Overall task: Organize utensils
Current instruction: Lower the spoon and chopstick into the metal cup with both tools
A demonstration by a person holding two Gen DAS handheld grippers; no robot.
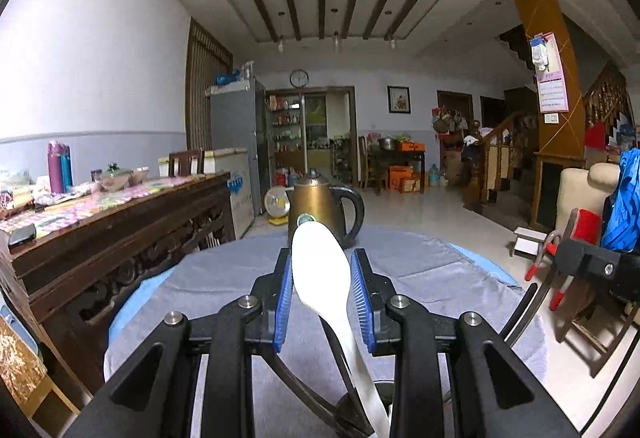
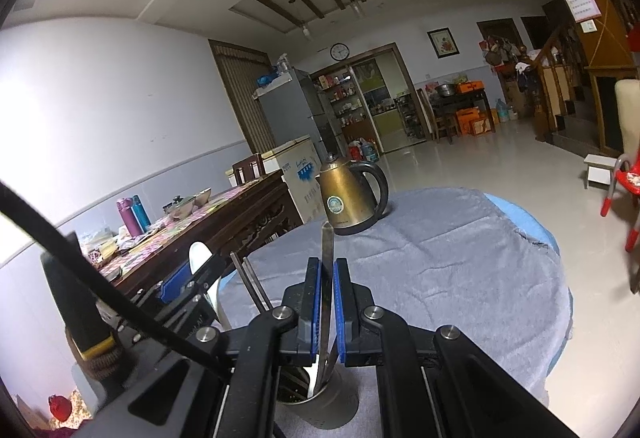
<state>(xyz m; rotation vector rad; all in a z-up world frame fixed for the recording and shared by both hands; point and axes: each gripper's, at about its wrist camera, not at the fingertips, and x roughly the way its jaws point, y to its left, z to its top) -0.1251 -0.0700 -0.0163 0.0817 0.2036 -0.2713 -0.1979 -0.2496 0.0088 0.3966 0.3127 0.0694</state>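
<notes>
My left gripper (image 1: pixel 320 258) is shut on a white plastic spoon (image 1: pixel 320 270). The bowl stands up between the blue pads and the handle slants down to a steel holder cup (image 1: pixel 380 390) at the bottom edge. My right gripper (image 2: pixel 327 262) is shut on a flat steel utensil (image 2: pixel 327 246). Its tip points up and its lower end dips into the same holder cup (image 2: pixel 320 394), where it is hidden. Two chopsticks (image 2: pixel 252 286) lean out of the cup. The left gripper with the white spoon (image 2: pixel 200 254) shows left in the right wrist view.
A brass kettle (image 1: pixel 324 210) (image 2: pixel 348 198) stands at the far side of the round table, which is covered by a grey cloth (image 2: pixel 440 270). A carved wooden sideboard (image 1: pixel 120 238) with bottles and bowls runs along the left. A red chair (image 2: pixel 624 190) is on the right.
</notes>
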